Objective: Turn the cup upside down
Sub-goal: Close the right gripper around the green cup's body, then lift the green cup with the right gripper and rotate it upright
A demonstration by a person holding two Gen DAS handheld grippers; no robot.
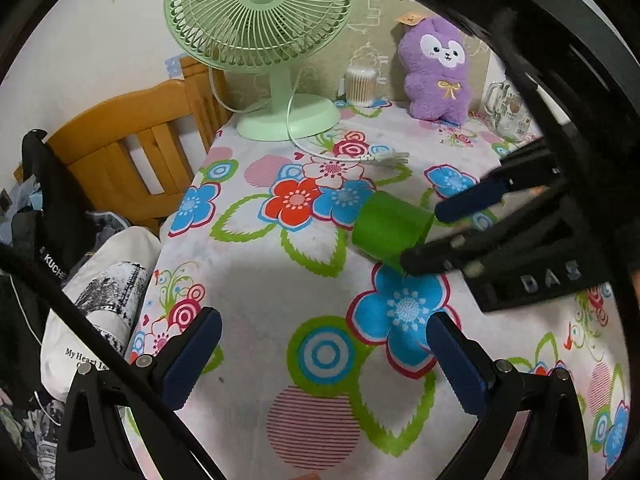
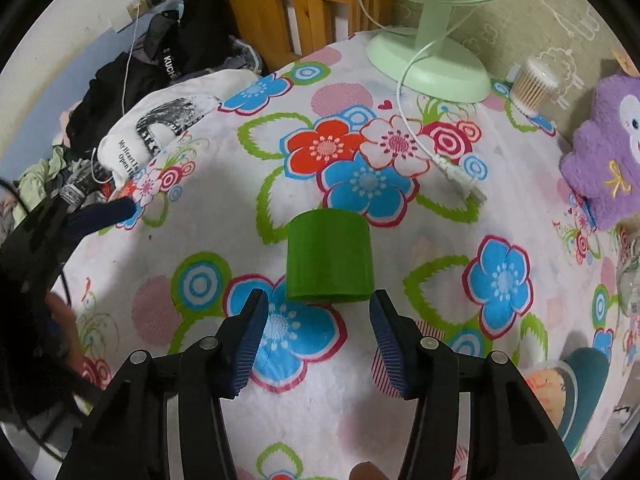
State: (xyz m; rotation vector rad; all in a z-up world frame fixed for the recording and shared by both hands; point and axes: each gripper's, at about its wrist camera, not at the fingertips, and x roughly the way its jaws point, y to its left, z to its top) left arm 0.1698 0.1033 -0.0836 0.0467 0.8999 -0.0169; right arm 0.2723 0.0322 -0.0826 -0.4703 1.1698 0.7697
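A smooth green cup [image 2: 329, 256], cylindrical, sits mid-bench on the flowered cloth [image 2: 224, 168], just beyond the wide right tongs [image 2: 318, 320]. Left tongs [image 1: 324, 344] gape wide, empty.

The left gripper [image 1: 324, 352] is wide open, with nothing between its two blue pads. It sits low and points forward over the table. The right gripper [image 2: 318, 336] is open too, its blue pads spread apart. Its tips are just short of the green cup [image 2: 329, 257] and do not touch it. From the left wrist view, the right gripper [image 1: 424, 236] reaches in from the right side, with one finger above and one below. Part of a hand [image 2: 60, 320] shows at the left edge of the right wrist view.
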